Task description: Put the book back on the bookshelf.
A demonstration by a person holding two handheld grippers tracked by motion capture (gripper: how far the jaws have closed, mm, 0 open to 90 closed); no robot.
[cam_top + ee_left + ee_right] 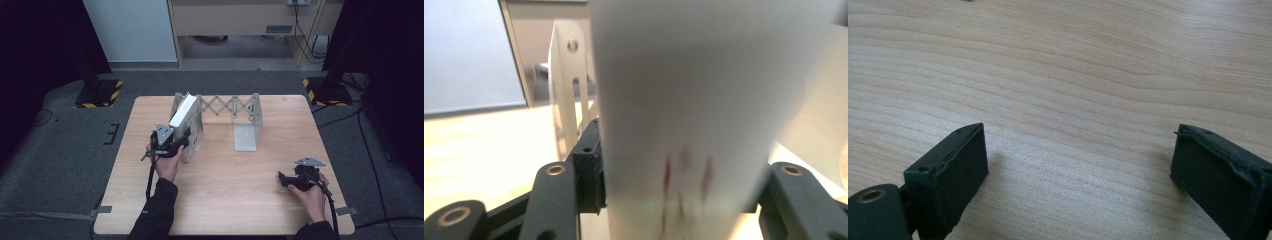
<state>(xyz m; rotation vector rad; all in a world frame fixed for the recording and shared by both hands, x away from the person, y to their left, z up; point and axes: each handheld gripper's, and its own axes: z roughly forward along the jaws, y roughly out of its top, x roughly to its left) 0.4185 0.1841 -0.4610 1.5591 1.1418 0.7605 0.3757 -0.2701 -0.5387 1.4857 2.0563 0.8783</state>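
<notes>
A white book (pixel 182 112) stands tilted in the left end of a metal accordion book rack (pixel 247 117) at the back of the wooden table (pixel 225 195). My left gripper (pixel 186 139) reaches in from the near side and is shut on the book's lower part. In the left gripper view the blurred white book (pixel 694 100) sits between the two black jaws of the left gripper (pixel 681 185), with the left pad (pixel 591 165) against its side and a rack plate (pixel 566 90) behind it. My right gripper (pixel 282 179) rests open at the table's near right, and the right gripper (pixel 1078 175) has bare wood between its pads.
The rack's right end plate (pixel 246 136) stands upright near the table's middle back. Black stands with yellow-striped bases (pixel 100 92) flank the table's far corners, and cables (pixel 370 150) run over the floor at the right.
</notes>
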